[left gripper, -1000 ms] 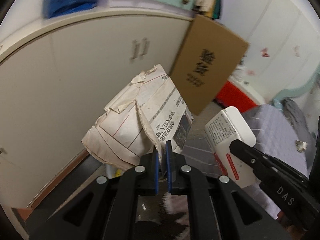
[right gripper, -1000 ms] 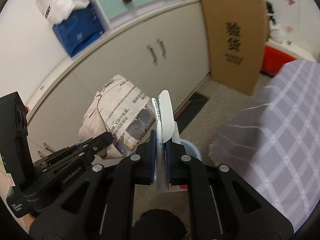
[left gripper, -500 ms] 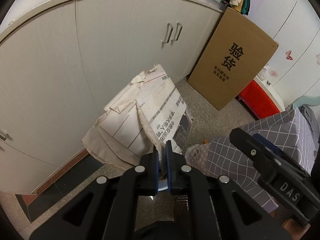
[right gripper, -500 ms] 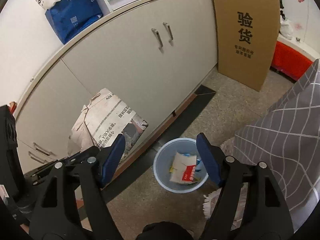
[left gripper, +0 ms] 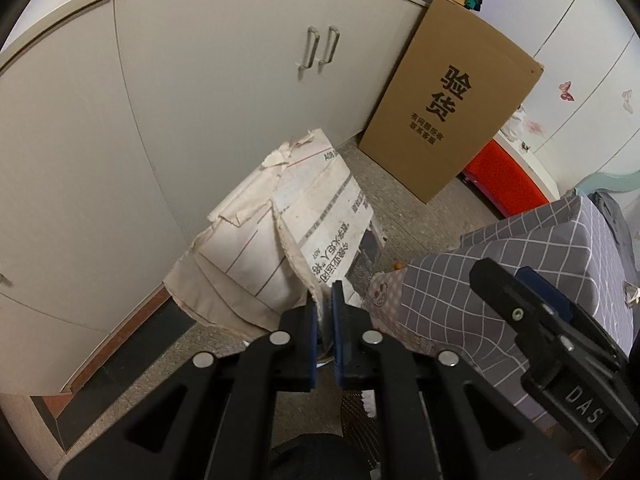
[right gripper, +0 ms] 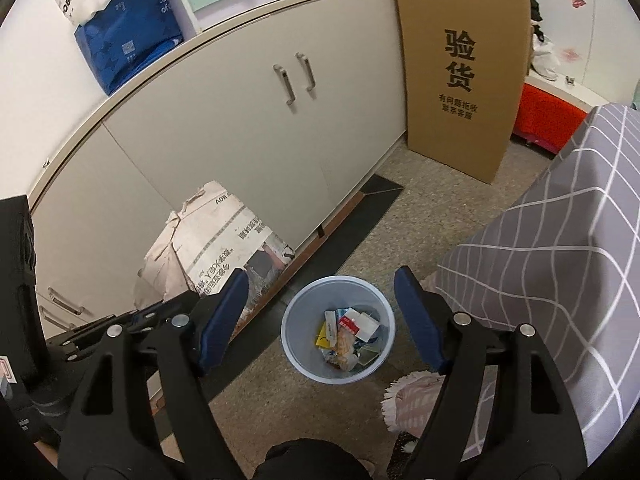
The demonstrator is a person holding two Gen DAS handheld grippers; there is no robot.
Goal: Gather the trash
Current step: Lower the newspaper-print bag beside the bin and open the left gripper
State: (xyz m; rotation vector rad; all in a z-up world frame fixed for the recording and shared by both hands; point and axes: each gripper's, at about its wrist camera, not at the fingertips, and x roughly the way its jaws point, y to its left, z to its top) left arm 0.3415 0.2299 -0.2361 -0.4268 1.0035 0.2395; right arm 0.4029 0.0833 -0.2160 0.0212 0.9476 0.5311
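My left gripper [left gripper: 325, 307] is shut on a crumpled newspaper [left gripper: 280, 240] and holds it up in the air in front of the cabinets. The same newspaper [right gripper: 216, 252] shows at the left of the right wrist view. My right gripper [right gripper: 322, 294] is open and empty, directly above a pale blue trash bin [right gripper: 296, 354] on the floor. The bin holds several pieces of trash, among them a white and red carton [right gripper: 358, 324]. In the left wrist view the newspaper and gripper hide the bin.
White cabinets [right gripper: 248, 128] run along the left. A tall cardboard box [right gripper: 460, 72] leans at the far end. A table with a grey checked cloth [right gripper: 560, 264] stands right of the bin. A red box [right gripper: 548, 116] sits beyond it. My right gripper shows in the left wrist view [left gripper: 520, 312].
My right gripper opened and let go of the white carton, which now lies in the bin. Both grippers tilted down toward the floor. The left still holds the newspaper.
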